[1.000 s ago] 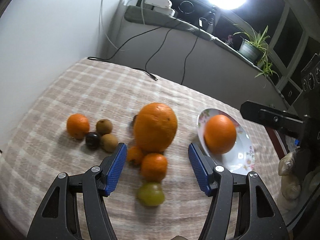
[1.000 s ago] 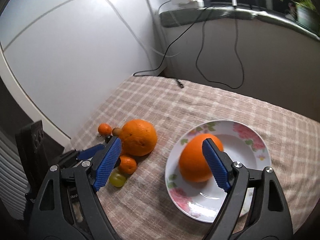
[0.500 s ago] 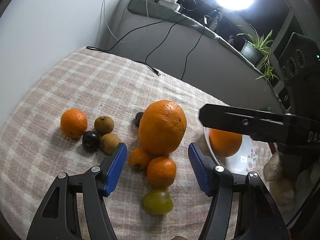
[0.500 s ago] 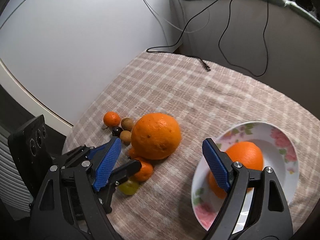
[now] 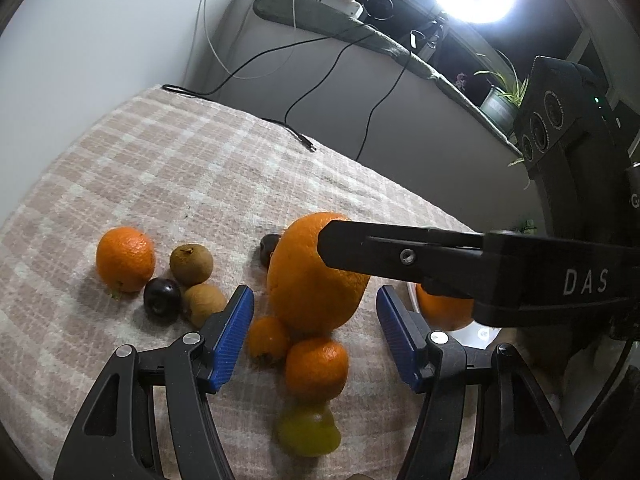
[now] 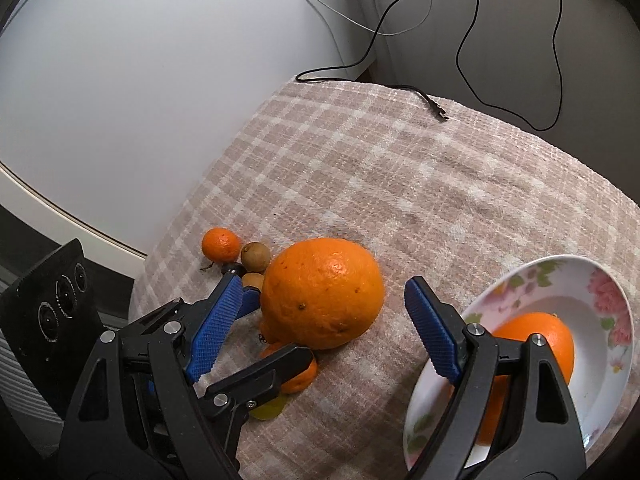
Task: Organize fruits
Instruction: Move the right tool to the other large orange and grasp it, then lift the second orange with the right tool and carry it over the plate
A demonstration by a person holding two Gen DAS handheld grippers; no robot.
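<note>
Right gripper (image 6: pixel 324 316), jaws wide, frames the big round orange (image 6: pixel 322 294); it looks ready to pinch. Left gripper (image 5: pixel 314 330) hovers open, empty.

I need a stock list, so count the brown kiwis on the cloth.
2. One kiwi lies just right of the far-left small orange; the second kiwi sits in front of it, beside the dark plum. Others may hide behind the big orange.

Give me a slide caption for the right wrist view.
Open right claw frames the large orange; another orange sits in the floral bowl.
</note>
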